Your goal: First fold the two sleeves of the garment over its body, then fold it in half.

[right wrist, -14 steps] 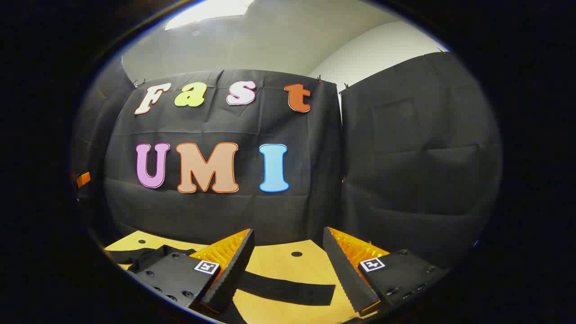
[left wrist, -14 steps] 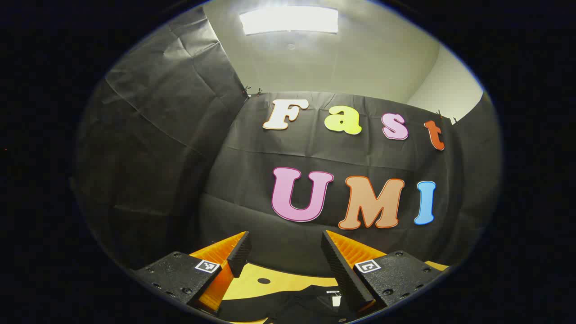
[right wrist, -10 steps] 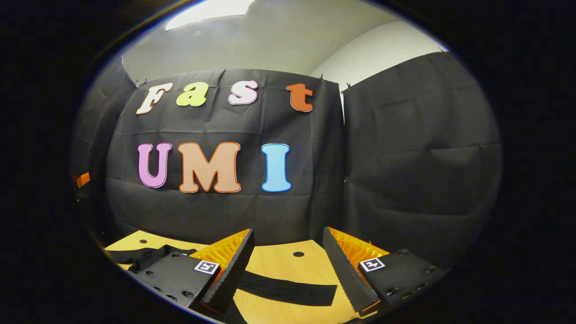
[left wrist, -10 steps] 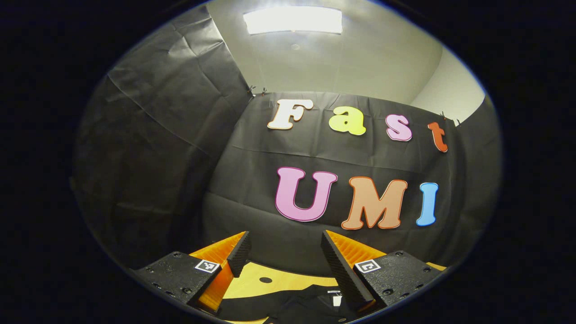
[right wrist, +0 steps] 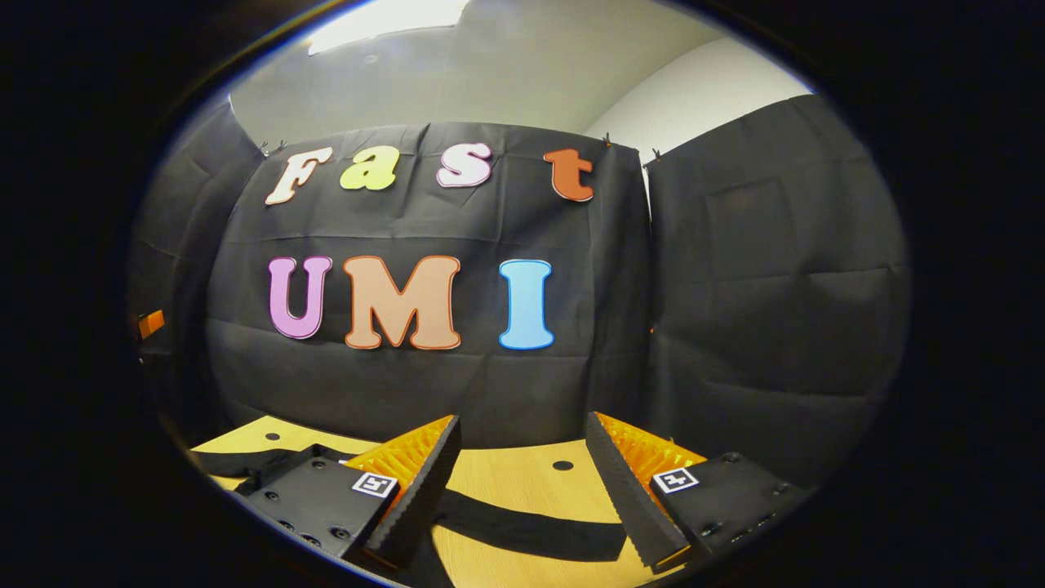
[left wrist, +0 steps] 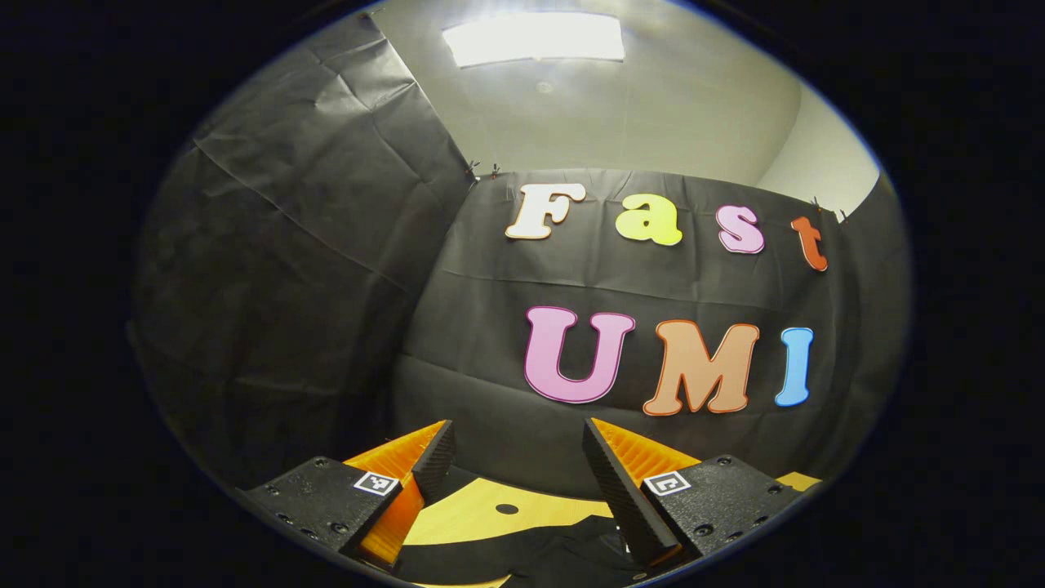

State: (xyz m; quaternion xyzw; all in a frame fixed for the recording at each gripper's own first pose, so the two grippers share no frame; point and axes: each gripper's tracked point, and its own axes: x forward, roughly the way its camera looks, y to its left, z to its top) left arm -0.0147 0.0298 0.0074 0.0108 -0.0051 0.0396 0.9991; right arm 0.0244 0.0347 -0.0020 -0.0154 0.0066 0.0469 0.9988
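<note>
Grippers, left point(left wrist: 514, 457) and right point(right wrist: 522, 453), jaws apart, empty, poised above garment point(left wrist: 522, 563) on table point(right wrist: 506, 490), sleeve point(right wrist: 531, 535) unfolded.

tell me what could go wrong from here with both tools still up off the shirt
The right tool is open above a black sleeve lying flat on the wooden table; a shallow pinch could slip off the thin cloth. The left tool, also open, hangs over the garment's body; it might bunch several layers.

Right gripper point(right wrist: 522, 474): fingers apart, above table.
Garment point(right wrist: 531, 532): black sleeve flat on wooden table point(right wrist: 522, 482).
</note>
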